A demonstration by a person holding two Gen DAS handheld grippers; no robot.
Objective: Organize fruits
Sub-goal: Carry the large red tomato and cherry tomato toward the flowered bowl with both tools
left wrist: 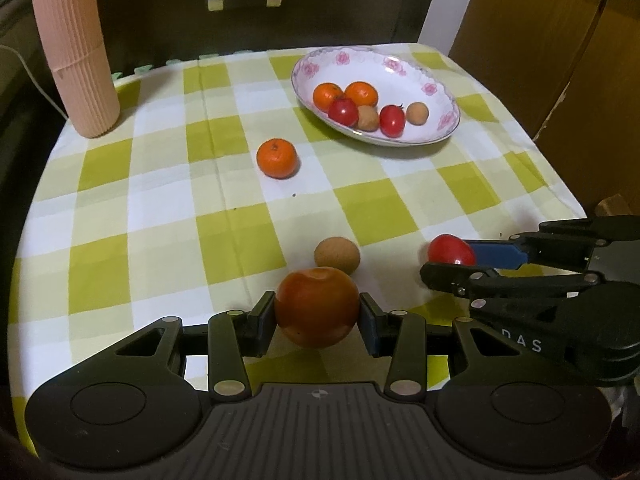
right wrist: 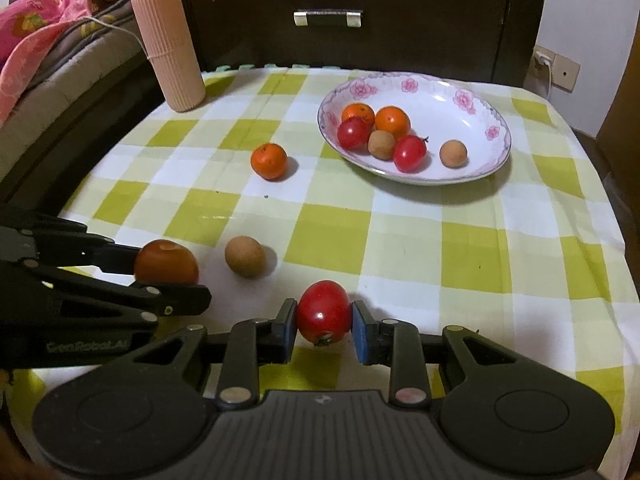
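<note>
My left gripper (left wrist: 317, 314) is shut on a dull red-brown tomato (left wrist: 317, 306) near the table's front edge; it also shows in the right wrist view (right wrist: 166, 263). My right gripper (right wrist: 324, 326) is shut on a bright red tomato (right wrist: 323, 311), also seen in the left wrist view (left wrist: 451, 250). A brown longan (left wrist: 337, 254) lies on the cloth between the two grippers. A tangerine (left wrist: 277, 158) lies mid-table. A white floral plate (left wrist: 436, 80) at the back right holds two tangerines, two red tomatoes and two longans.
A tall ribbed pink cylinder (left wrist: 74, 46) stands at the back left corner. A dark drawer front with a metal handle (left wrist: 244, 0) rises behind the table. The green-checked cloth (left wrist: 160, 208) drops off at the right edge. Bedding (right wrist: 36, 28) lies at the far left.
</note>
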